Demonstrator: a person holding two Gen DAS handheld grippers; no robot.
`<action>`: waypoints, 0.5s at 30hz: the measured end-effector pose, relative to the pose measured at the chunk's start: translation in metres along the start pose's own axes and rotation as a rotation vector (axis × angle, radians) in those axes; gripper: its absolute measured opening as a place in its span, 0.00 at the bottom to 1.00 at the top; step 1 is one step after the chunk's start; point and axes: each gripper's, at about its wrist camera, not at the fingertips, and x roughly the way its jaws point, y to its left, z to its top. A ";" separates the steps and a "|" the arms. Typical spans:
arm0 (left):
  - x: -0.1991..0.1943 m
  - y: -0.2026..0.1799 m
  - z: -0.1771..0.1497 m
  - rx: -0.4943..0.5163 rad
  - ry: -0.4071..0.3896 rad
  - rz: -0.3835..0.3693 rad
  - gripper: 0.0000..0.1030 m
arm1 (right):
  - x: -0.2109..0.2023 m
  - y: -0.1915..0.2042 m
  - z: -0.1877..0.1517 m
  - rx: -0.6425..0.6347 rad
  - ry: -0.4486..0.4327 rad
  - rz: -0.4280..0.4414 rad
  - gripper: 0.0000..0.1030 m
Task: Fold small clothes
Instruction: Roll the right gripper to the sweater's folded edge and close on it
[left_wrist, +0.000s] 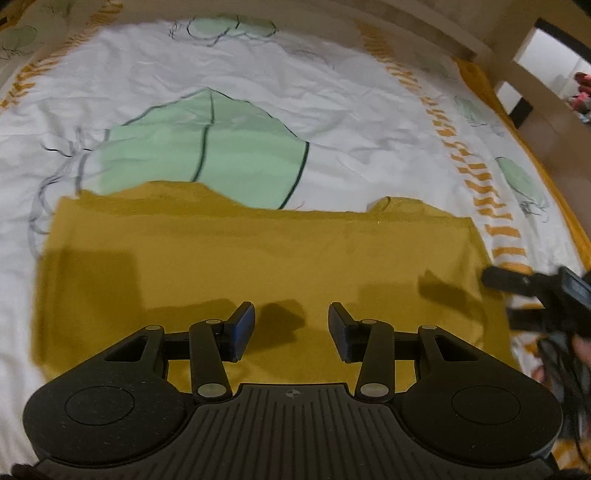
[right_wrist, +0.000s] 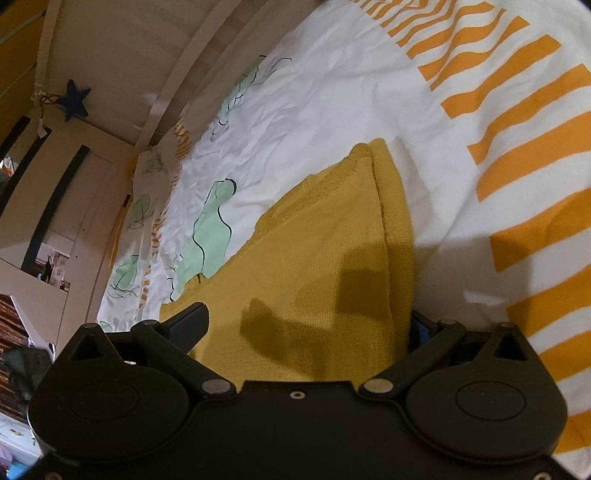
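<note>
Two grippers work over one mustard garment (left_wrist: 258, 266), which lies spread flat on a white bedsheet (left_wrist: 332, 122) printed with pale green shapes and orange dashes. In the left wrist view, the garment fills the middle of the sheet, its far edge crossing a large green shape (left_wrist: 207, 147). The left gripper (left_wrist: 291, 325) hovers above the near part of the cloth, its jaws about half open with nothing between them (only their shadows fall on the fabric). At the right edge of that view the right gripper (left_wrist: 535, 295) shows as a dark blur beside the garment's right side. In the right wrist view, the right gripper (right_wrist: 306, 325) stands wide, straddling the garment's folded edge; its right finger is tucked behind the cloth, so whether the pads press on it I cannot tell. A blue star (right_wrist: 75, 99) hangs on the wall at far left.
</note>
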 end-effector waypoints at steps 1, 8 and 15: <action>0.008 -0.004 0.003 0.001 0.007 0.005 0.41 | 0.001 0.000 0.000 0.004 0.000 0.001 1.00; 0.046 -0.019 0.009 0.024 0.006 0.081 0.48 | 0.002 -0.007 0.003 0.046 0.006 0.032 1.00; 0.035 -0.028 0.004 0.036 0.021 0.111 0.48 | -0.001 -0.009 0.002 0.046 0.006 0.040 1.00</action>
